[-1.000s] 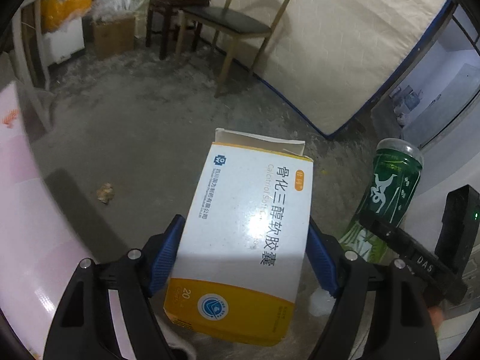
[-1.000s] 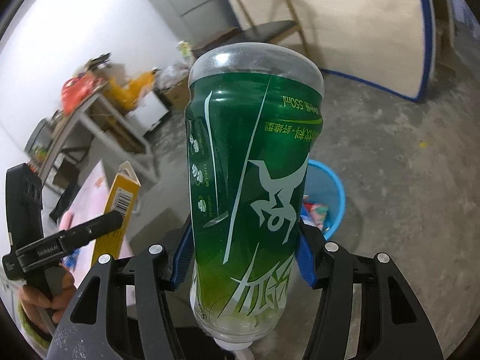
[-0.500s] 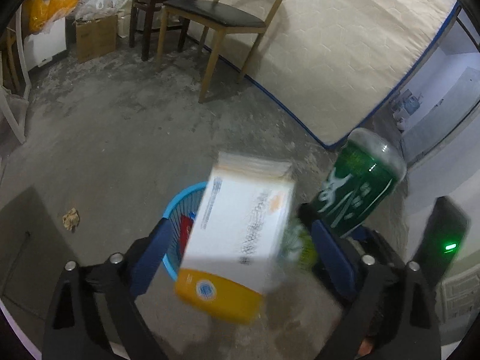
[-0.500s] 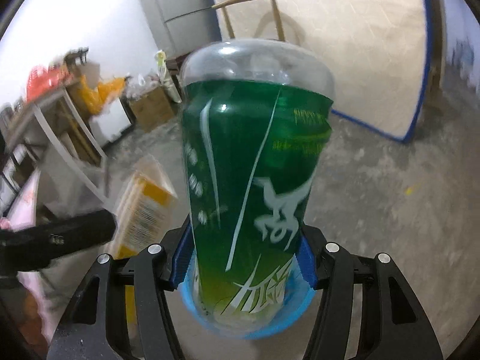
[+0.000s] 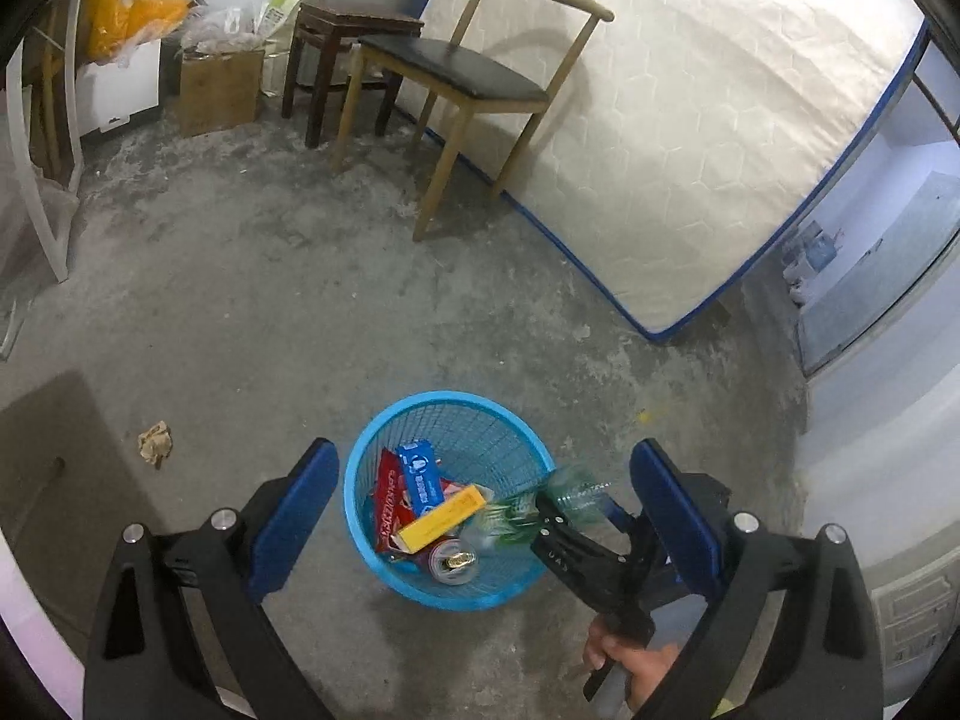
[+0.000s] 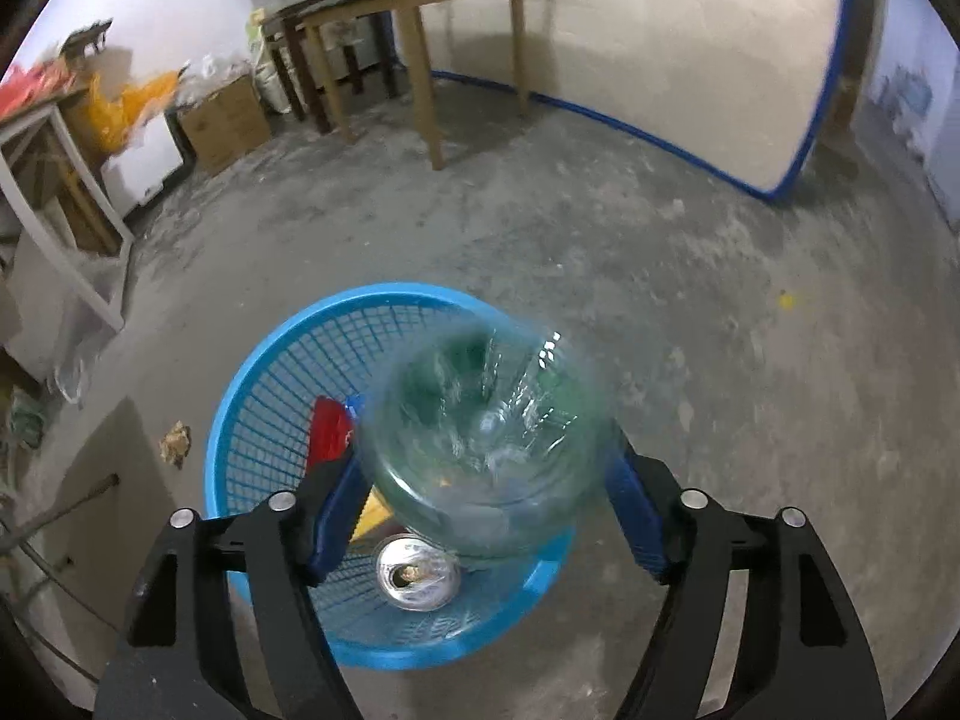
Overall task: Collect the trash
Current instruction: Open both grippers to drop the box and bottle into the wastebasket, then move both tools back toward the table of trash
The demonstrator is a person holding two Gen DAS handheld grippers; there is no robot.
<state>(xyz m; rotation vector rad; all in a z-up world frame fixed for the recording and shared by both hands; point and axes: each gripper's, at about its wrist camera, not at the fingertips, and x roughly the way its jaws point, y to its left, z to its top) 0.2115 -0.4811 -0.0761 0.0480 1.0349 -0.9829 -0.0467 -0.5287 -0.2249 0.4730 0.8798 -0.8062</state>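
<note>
Both the left tongs (image 5: 483, 501) and the right tongs (image 6: 483, 513) are black, angular frames with 2 silver screws on each arm and flat blue pads (image 5: 294, 519) lining the inner faces of their fingers.

Rough grey concrete floor (image 5: 288, 300), dusty and stained. Pale quilted mattress with blue edging (image 5: 708, 138) propped against the wall. Wooden chair with black padded seat (image 5: 474, 78) before it, dark wooden stool (image 5: 342, 42) alongside. Brown cardboard box (image 5: 219, 90) and orange plastic bags (image 5: 129, 18) in the corner. Dim, cool light.
</note>
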